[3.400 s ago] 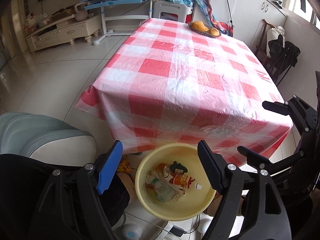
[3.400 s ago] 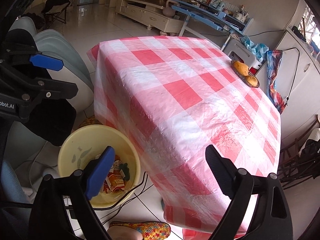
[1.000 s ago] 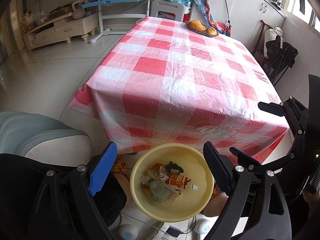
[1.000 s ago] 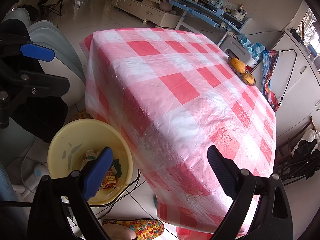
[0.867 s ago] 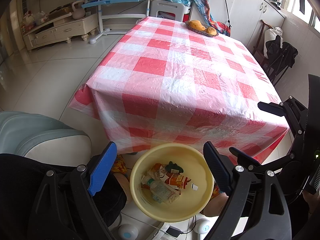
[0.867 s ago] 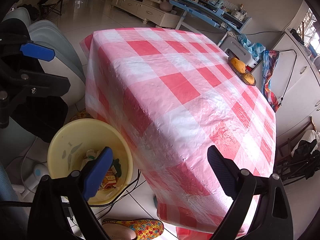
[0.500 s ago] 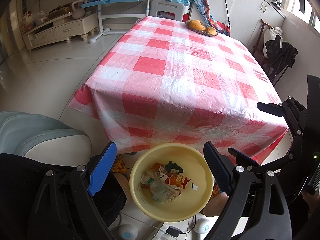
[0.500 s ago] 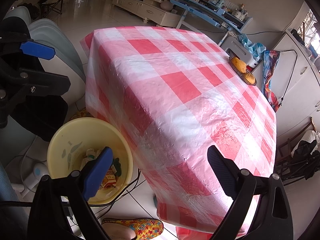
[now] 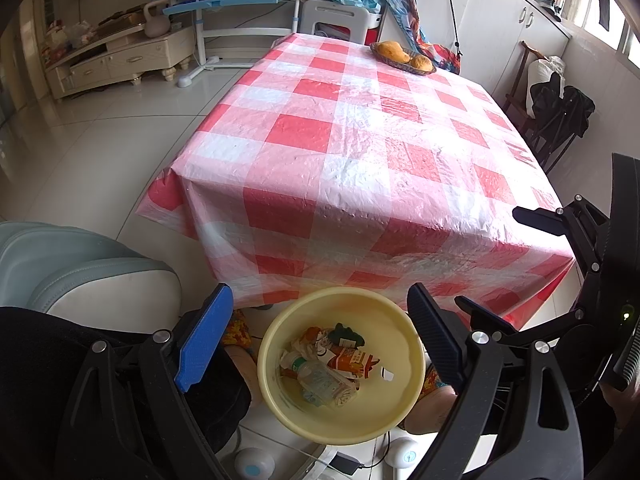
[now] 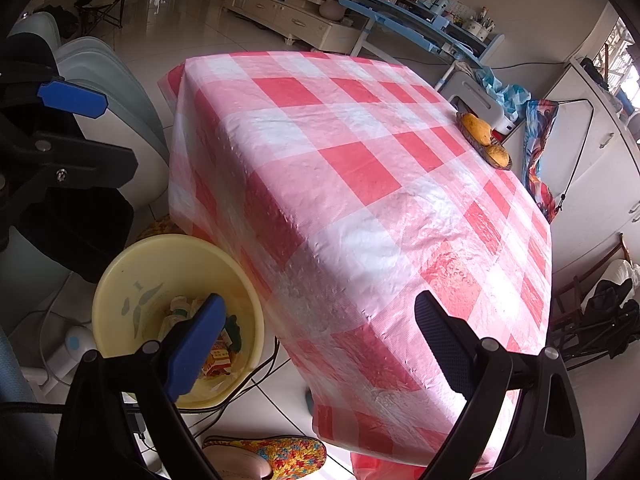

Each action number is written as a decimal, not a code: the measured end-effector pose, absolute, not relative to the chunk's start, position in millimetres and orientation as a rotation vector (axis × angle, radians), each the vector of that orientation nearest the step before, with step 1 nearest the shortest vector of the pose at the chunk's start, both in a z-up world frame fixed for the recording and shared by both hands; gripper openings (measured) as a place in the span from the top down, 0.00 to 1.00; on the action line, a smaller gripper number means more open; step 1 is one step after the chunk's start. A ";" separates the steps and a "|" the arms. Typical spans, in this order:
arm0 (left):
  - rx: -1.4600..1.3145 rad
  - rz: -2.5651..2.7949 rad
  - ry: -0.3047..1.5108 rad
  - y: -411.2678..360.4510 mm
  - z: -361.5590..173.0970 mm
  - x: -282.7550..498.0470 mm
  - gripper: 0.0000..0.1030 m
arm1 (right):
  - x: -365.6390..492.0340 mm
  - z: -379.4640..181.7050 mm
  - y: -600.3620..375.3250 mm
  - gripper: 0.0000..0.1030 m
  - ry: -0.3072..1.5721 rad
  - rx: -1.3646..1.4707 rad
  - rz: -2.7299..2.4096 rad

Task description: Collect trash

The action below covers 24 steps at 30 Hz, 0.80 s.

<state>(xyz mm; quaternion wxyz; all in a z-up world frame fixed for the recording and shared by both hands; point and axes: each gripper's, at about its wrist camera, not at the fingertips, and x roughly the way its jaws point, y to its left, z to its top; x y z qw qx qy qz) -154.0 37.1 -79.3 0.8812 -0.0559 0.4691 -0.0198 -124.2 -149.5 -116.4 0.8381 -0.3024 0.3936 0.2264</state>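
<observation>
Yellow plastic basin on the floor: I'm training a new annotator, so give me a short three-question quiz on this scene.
1. True or false: both grippers' jaws are empty.
2. Where is the yellow plastic basin? A) on the table B) on the floor by the table's near edge C) on a chair
3. What lies on the red-and-white checked tablecloth at its far end?

Key: 1 true, left gripper and right gripper open; 2 B; 3 a dark shallow dish of orange fruit.
</observation>
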 end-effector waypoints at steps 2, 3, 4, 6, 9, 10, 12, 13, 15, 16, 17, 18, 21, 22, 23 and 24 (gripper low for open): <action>-0.118 -0.041 0.977 37.1 -79.2 -154.1 0.17 | -124.3 -116.6 -150.4 0.11 0.834 -0.643 0.477; -0.119 -0.041 0.977 35.5 -79.0 -154.5 0.17 | -124.0 -116.8 -151.3 0.11 0.835 -0.646 0.476; -0.119 -0.041 0.977 35.4 -79.0 -154.5 0.17 | -123.3 -116.8 -149.7 0.11 0.835 -0.648 0.475; -0.119 -0.041 0.977 36.1 -79.0 -154.4 0.17 | -123.3 -117.0 -151.2 0.11 0.835 -0.650 0.475; -0.122 -0.039 0.976 30.3 -78.6 -155.4 0.17 | -123.7 -116.4 -148.2 0.09 0.832 -0.650 0.474; -0.123 -0.040 0.976 32.5 -78.6 -155.1 0.17 | -123.8 -116.4 -149.5 0.09 0.831 -0.649 0.474; -0.123 -0.040 0.977 33.6 -78.6 -154.9 0.17 | -122.9 -116.2 -150.1 0.09 0.831 -0.648 0.473; -0.125 -0.039 0.976 31.6 -78.6 -155.2 0.16 | -122.6 -115.9 -149.0 0.09 0.831 -0.649 0.473; -0.124 -0.040 0.976 34.6 -78.5 -154.9 0.16 | -122.7 -115.9 -148.9 0.09 0.832 -0.649 0.473; -0.125 -0.040 0.976 32.6 -78.5 -155.2 0.15 | -122.8 -115.9 -148.9 0.09 0.831 -0.650 0.474; -0.125 -0.040 0.976 33.8 -78.5 -155.1 0.15 | -122.7 -116.0 -150.2 0.09 0.832 -0.650 0.474; -0.126 -0.040 0.975 33.2 -78.5 -155.1 0.15 | -122.7 -116.0 -148.6 0.09 0.833 -0.649 0.474; -0.128 -0.041 0.976 33.9 -78.6 -155.0 0.14 | -121.7 -116.0 -148.8 0.09 0.835 -0.654 0.474; -0.128 -0.041 0.976 35.9 -78.5 -154.8 0.14 | -121.6 -115.9 -149.5 0.09 0.835 -0.653 0.473; -0.130 -0.042 0.977 34.4 -78.6 -155.0 0.14 | -121.4 -115.9 -150.3 0.09 0.835 -0.652 0.473; -0.129 -0.042 0.977 36.9 -78.6 -154.8 0.14 | -121.7 -116.1 -148.8 0.09 0.835 -0.653 0.474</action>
